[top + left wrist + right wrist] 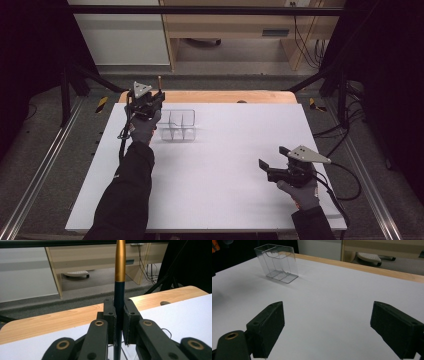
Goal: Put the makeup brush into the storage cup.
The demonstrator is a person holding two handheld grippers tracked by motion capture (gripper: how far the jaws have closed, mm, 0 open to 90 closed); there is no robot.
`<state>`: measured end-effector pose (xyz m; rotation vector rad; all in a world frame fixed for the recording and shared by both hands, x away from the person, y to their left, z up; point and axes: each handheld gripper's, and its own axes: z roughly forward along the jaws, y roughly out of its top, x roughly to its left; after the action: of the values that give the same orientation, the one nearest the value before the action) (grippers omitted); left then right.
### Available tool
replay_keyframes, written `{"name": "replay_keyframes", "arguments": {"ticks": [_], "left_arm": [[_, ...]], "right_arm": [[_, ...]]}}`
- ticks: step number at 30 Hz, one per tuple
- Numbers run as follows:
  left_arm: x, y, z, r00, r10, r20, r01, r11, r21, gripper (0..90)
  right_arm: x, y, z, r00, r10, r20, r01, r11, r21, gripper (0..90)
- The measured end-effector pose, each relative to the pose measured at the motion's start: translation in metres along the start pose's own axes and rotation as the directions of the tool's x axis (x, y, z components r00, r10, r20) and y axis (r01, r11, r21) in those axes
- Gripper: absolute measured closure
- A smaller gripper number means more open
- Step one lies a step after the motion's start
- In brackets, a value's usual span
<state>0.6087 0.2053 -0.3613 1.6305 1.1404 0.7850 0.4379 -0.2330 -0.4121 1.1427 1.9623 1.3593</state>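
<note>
My left gripper is at the table's far left, held up by a gloved hand, shut on a pen. In the left gripper view the pen stands upright between the jaws, dark blue below and gold above. Just right of that gripper a clear plastic holder with several compartments stands on the white tabletop. My right gripper rests low at the near right, open, with nothing between its jaws. In the right gripper view the holder stands far off at the upper left, beyond the open jaws.
A strip of wooden table edge runs along the far side of the white top. Beyond it, on the floor, are a wooden desk and hanging cables. Metal rails flank the table.
</note>
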Motion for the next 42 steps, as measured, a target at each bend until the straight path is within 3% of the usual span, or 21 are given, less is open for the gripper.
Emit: {"name": "replay_keyframes", "arguments": {"ticks": [27,31,42], "left_arm": [[0.001,-0.04,0.009,0.9999,0.01,0.006,-0.011,0.9989,0.045,82.1],[0.002,-0.044,0.009,1.0,-0.004,0.008,0.004,0.999,0.044,82.1],[-0.003,-0.053,0.009,0.9997,0.022,0.006,-0.022,0.9974,0.069,81.8]], "right_arm": [[-0.001,-0.001,0.0,1.0,0.006,-0.005,-0.006,1.0,-0.002,13.1],[0.0,-0.001,0.001,1.0,0.007,-0.005,-0.007,1.0,-0.001,13.1],[0.001,0.0,0.0,0.9999,0.007,-0.009,-0.007,1.0,-0.008,13.3]]}}
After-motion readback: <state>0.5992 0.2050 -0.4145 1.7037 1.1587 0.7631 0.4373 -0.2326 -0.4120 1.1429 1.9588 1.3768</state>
